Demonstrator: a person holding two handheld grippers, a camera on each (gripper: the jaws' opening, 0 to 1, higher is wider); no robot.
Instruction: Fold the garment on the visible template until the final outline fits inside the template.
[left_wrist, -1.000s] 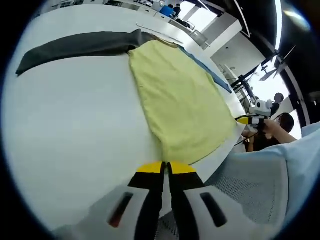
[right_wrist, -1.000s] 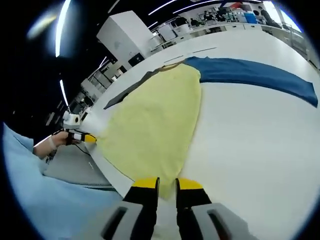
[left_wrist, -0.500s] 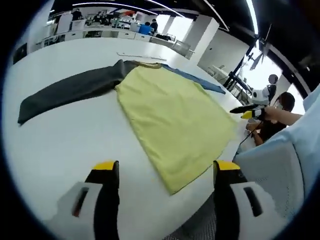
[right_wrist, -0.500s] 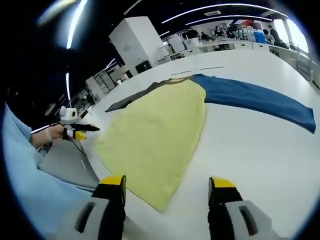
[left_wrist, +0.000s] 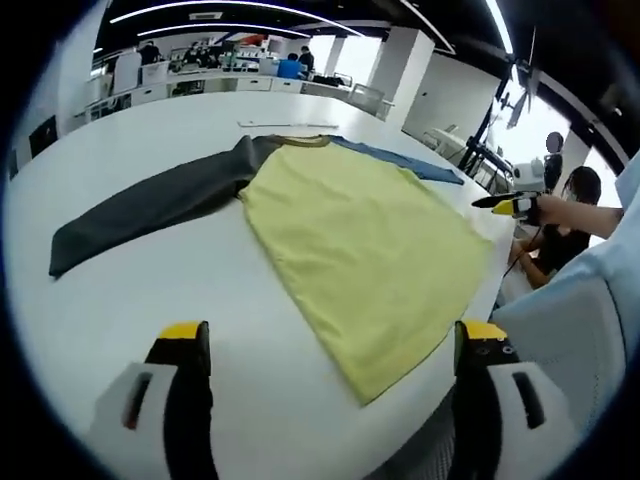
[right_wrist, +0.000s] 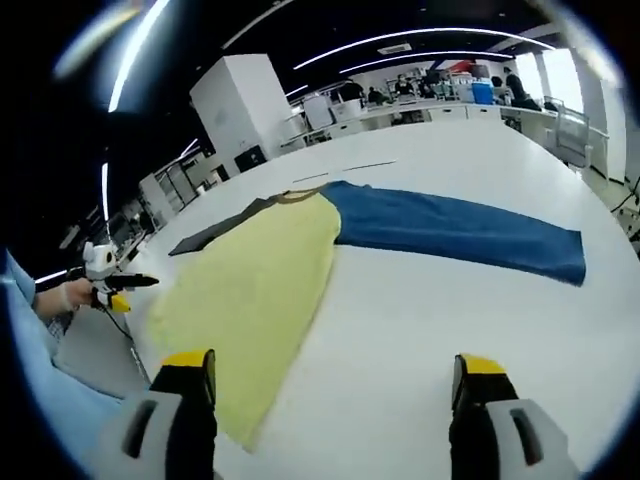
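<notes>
Your left gripper (left_wrist: 335, 345) and right gripper (right_wrist: 333, 368) gape wide above the tabletop (left_wrist: 150, 270); the yellow garment (left_wrist: 365, 245) lies ahead, blue sleeve (right_wrist: 460, 232) beyond the right gripper, no writing legible.

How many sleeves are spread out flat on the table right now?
2. The dark grey sleeve stretches out from one side of the yellow body, and the blue sleeve stretches out from the other side across the white table.

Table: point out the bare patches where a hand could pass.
Bare white table lies between the yellow body and blue sleeve. More lies below the grey sleeve, left of the yellow body in the left gripper view. It is crowded at the collar, where sleeves and body meet.
</notes>
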